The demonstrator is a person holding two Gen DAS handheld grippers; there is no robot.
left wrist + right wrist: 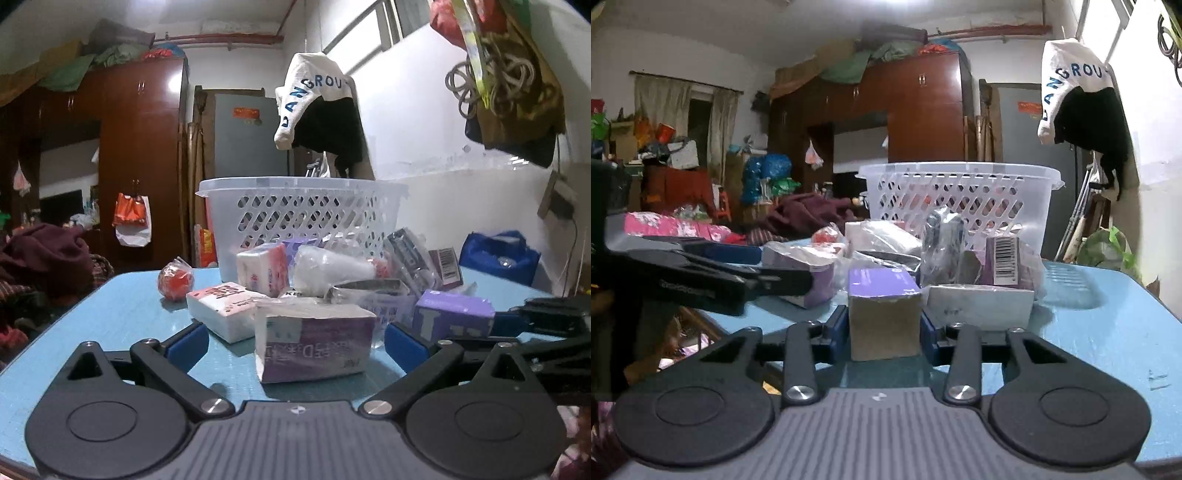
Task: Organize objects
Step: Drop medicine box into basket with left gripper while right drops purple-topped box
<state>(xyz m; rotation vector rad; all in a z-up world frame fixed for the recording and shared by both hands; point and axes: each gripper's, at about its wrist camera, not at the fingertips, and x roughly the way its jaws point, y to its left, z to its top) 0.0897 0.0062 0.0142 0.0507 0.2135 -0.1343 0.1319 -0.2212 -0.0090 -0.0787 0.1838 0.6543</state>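
Desk (122, 317): light blue top, carrying a heap of small packaged goods in front of a basket.

Basket (303, 218): translucent white plastic, lattice walls, upright at the far side of the desk, behind the heap.

Left gripper (295, 347): low over the near edge of the desk, blue-padded fingers (186, 345) spread wide. Between them, touching neither pad, lies a purple-and-white tissue pack (314, 341) in clear wrap.

Right gripper (884, 334): fingers (837, 334) drawn in against both sides of a purple box (884, 315), pinching it at its tan near end; the box rests on the desk. In the left wrist view the same box sits at the right of the heap, with the right gripper's black arm reaching in from the right edge.

Heap, left wrist view:
- pink-and-white tissue pack (225, 310), left of the wrapped purple pack, lying flat;
- red-and-white tissue pack (264, 271), behind it, near the basket wall;
- white bundle in clear film (330, 271), centre;
- dark wrapped packet (408, 258), tilted, right of centre;
- barcoded carton (448, 267), far right, leaning;
- red wrapped ball (175, 282), apart from the heap on its left.

Surroundings: dark red wardrobe (140, 155) beyond the desk; white lettered garment (314, 96) hanging above the basket.
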